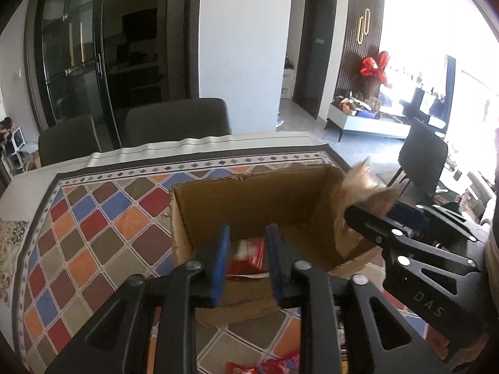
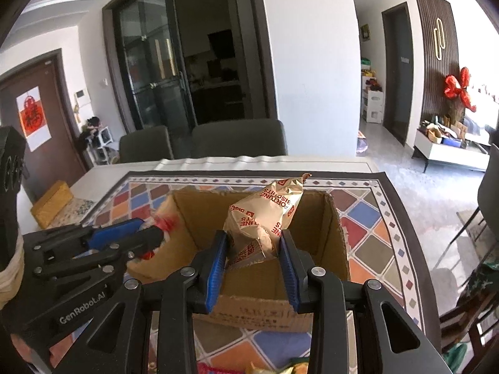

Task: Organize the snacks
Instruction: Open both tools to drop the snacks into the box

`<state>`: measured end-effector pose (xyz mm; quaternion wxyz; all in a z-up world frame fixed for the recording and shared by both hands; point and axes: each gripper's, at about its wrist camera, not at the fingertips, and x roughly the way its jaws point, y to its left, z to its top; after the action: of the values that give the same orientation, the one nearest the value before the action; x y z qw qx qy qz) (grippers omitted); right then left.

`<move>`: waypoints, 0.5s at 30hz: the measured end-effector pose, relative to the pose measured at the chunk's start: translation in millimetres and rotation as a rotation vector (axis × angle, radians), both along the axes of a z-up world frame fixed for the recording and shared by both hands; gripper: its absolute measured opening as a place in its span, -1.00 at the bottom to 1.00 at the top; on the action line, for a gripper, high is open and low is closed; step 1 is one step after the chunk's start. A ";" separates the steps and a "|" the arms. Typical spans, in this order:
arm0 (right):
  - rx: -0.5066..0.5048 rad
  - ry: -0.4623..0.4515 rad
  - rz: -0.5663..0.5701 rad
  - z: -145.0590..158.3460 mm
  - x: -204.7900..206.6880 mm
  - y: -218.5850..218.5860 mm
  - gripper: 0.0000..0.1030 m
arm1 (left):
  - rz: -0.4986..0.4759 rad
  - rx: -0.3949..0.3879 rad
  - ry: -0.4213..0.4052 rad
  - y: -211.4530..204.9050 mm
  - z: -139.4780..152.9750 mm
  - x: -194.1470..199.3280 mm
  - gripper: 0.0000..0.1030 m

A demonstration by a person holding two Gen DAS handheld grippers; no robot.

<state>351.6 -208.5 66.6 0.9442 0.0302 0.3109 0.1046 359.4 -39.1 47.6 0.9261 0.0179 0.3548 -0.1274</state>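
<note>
Item 1, left gripper: lower centre of the left wrist view, over the open top of the box. Blue pads set narrow, pinching a red-and-white snack packet whose lower part hangs inside the box. In the right wrist view this gripper sits at the left edge of the frame, its tip at the box's left wall with the red packet blurred there.

Item 2, cardboard box: centre of both views, top open, flaps torn, standing on the patterned tablecloth of coloured diamonds.

Item 3, right gripper: lower centre of the right wrist view, above the box's near half. Blue pads closed onto the lower end of a gold biscuit bag with red lettering; the bag stands up, its top reaching past the far rim of the box. In the left wrist view the same bag shows blurred at the box's right wall.

Item 4, loose wrappers: bottom edge of the frame, on the cloth nearer than the box; kind unclear.

Item 5, two dark chairs: upper centre, behind the table.
</note>
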 end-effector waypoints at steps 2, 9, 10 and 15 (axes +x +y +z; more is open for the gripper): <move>-0.013 0.004 -0.015 -1.5 1.2 -0.6 -0.14 | 0.021 0.013 -0.007 1.3 0.5 -1.4 -0.25; -0.028 -0.005 -0.027 1.1 -12.7 -1.4 -0.10 | 0.053 -0.007 -0.016 13.1 0.4 -20.4 -0.12; -0.029 -0.009 -0.024 2.0 -17.0 -0.9 -0.10 | 0.054 -0.005 -0.021 14.3 1.1 -24.3 -0.12; -0.018 -0.039 -0.004 9.0 -38.9 2.4 0.02 | 0.065 0.006 -0.045 18.7 8.9 -51.0 0.01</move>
<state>312.8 -206.1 75.5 0.9505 0.0202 0.2933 0.1004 308.4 -20.4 56.5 0.9374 0.0121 0.3346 -0.0957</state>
